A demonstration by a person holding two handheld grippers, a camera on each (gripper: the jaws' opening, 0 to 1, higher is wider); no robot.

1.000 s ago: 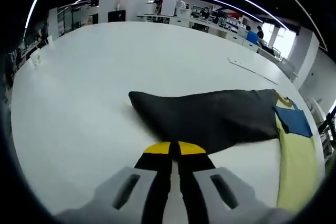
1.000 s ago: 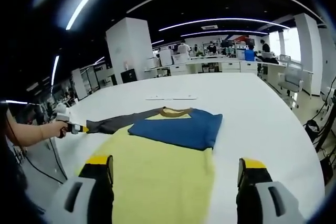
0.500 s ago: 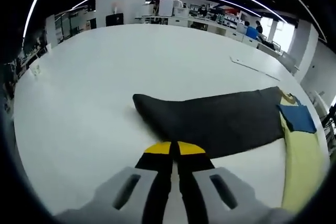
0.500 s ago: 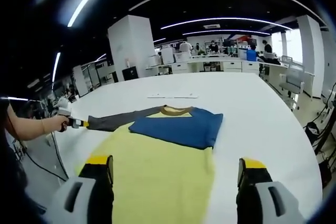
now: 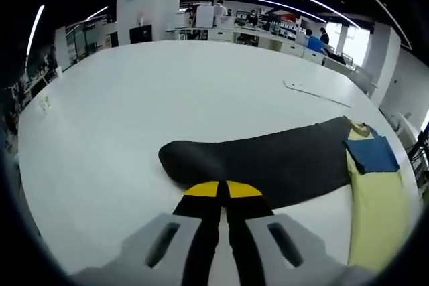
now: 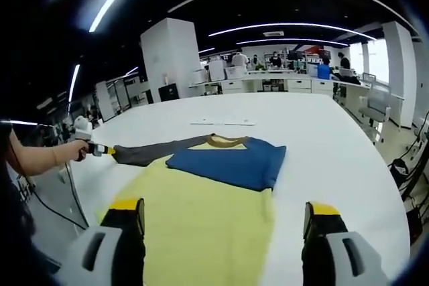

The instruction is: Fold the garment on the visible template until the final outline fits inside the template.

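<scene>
Left gripper [image 5: 222, 189] pressed together, pinching the near edge of the dark sleeve [image 5: 268, 159], stretched flat over the white table [image 5: 134, 98] toward the yellow shirt [image 6: 201, 219]. Blue sleeve [image 6: 228, 162] folded across the shirt's chest, below the collar. Right gripper [image 6: 224, 216] spread wide above the shirt, holding nothing.

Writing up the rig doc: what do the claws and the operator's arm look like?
Both claws, left claw and right claw, have black fingers with yellow tip bands on light grey slotted mounts. In the right gripper view the left claw's body looks white, held by a bare forearm with no sleeve visible.
</scene>
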